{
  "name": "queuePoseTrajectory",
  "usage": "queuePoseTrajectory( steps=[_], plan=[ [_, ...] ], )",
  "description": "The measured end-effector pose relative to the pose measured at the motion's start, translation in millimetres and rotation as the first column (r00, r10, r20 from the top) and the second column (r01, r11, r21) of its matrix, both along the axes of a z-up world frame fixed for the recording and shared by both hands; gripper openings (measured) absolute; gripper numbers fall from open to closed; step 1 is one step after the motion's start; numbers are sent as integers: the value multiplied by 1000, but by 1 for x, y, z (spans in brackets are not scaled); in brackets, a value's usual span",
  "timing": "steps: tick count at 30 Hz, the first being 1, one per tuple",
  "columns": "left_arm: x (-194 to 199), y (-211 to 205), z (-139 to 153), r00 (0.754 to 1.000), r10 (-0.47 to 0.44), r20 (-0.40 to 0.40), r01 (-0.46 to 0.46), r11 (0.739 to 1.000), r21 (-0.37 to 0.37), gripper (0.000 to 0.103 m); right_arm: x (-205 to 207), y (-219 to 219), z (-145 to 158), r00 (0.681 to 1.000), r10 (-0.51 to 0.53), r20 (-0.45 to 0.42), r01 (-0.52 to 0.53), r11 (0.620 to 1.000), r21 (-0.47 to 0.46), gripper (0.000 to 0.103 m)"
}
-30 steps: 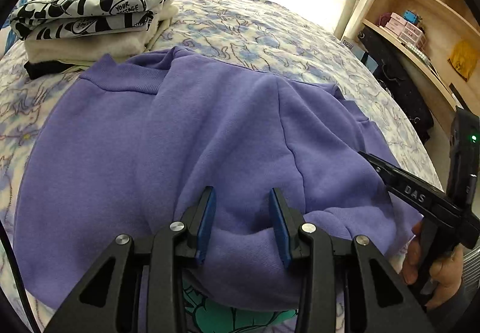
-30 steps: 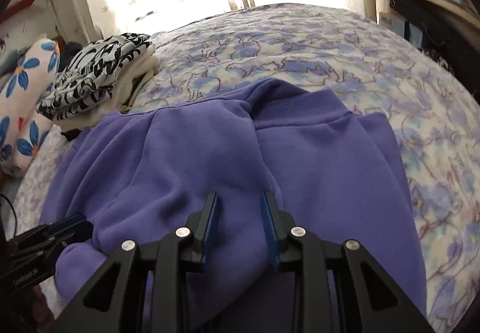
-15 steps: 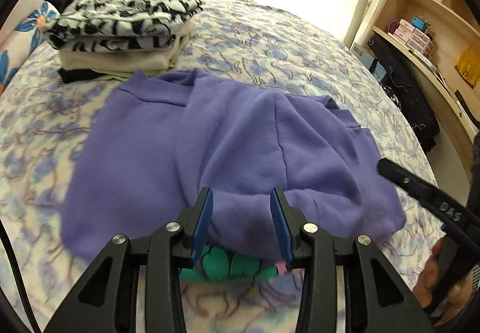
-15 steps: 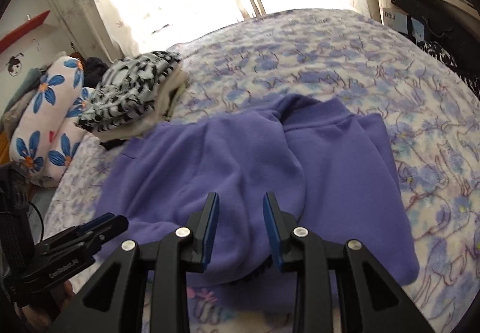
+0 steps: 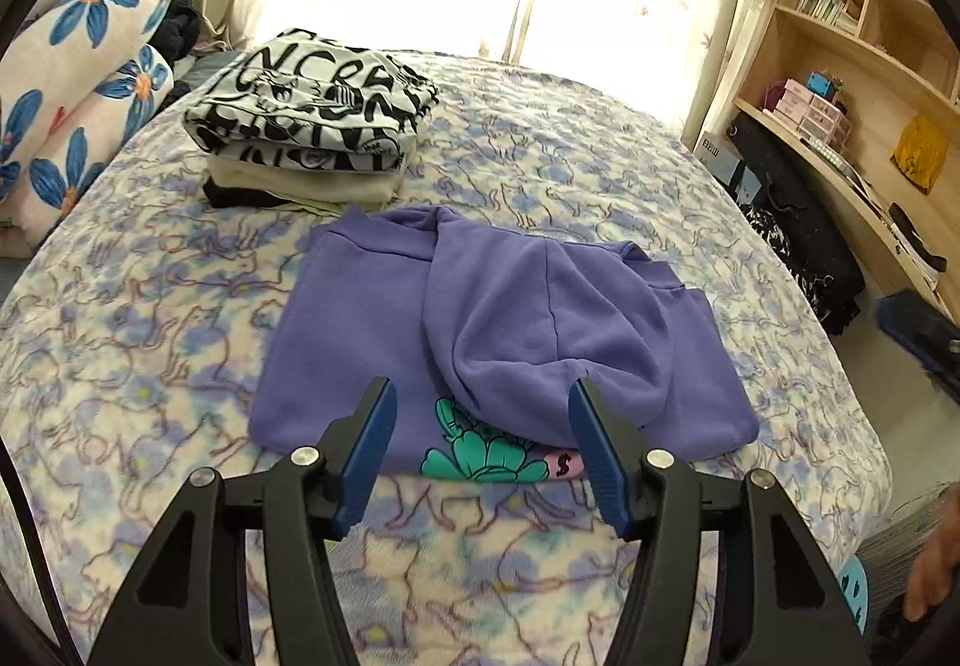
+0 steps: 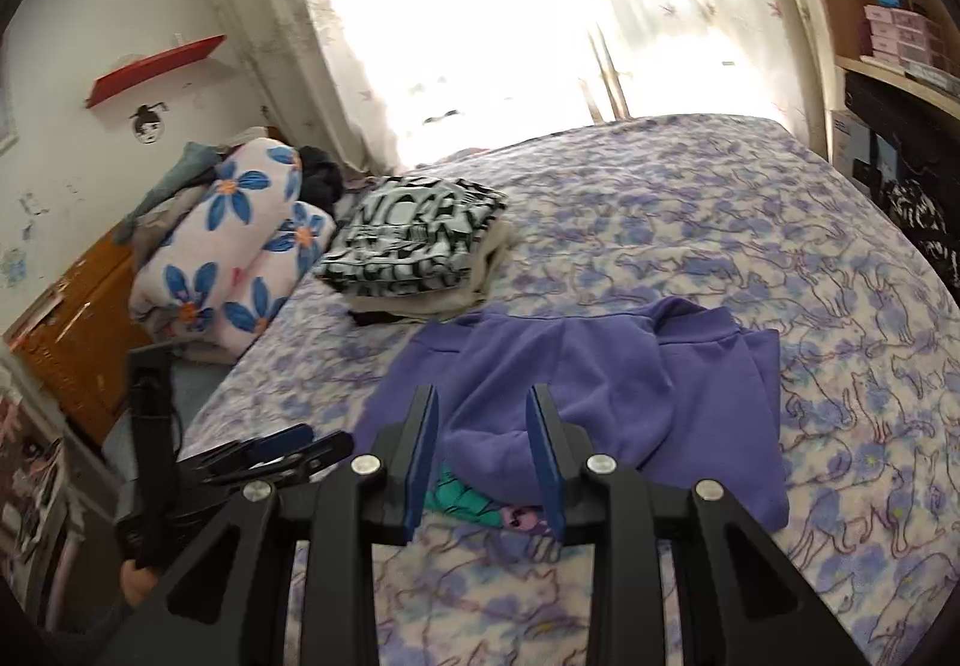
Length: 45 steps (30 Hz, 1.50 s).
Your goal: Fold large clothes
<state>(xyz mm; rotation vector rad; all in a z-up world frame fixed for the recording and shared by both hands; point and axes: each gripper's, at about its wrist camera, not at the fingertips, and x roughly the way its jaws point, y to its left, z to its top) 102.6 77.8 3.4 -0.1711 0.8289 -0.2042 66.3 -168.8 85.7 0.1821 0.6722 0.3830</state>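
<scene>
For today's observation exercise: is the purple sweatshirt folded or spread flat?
Folded: the purple sweatshirt lies doubled on itself on the bed, layers overlapping.

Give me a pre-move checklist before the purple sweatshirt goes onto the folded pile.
1. Left gripper open and empty: ok.
2. Right gripper open and empty: ok.
3. Purple sweatshirt folded compact: not ok, the top layer bulges and the green print pokes out at the near edge.
4. Folded pile stacked square enough to take another piece: ok.
5. Bed between sweatshirt and pile free of obstacles: ok.
6. Sweatshirt's underside lying flat: cannot tell.
</scene>
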Motion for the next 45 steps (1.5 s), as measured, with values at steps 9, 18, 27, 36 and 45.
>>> queuePoseTrajectory(
  steps=[9, 18, 27, 36, 45],
  plan=[
    [-26, 6, 4, 1000, 4, -6, -3, 999, 34, 65, -34, 12, 18, 999, 15, 49, -12, 997, -79, 41],
    [-19, 17, -46, 993, 23, -117, -17, 999, 48, 66, -11, 17, -71, 995, -95, -35, 91, 990, -105, 41],
    [12, 46, -133, 962, -22, -272, -40, 975, -219, 66, 23, 28, -116, 986, -168, -2, 166, 978, -129, 41],
    [55, 76, -197, 956, 51, -289, -178, 884, -432, 66, 78, 48, -141, 989, -146, 9, 146, 978, -148, 24],
    [98, 72, -198, 970, 154, -187, -222, 875, -430, 53, 133, 72, -181, 989, -145, -25, 138, 972, -192, 14]
  ],
)
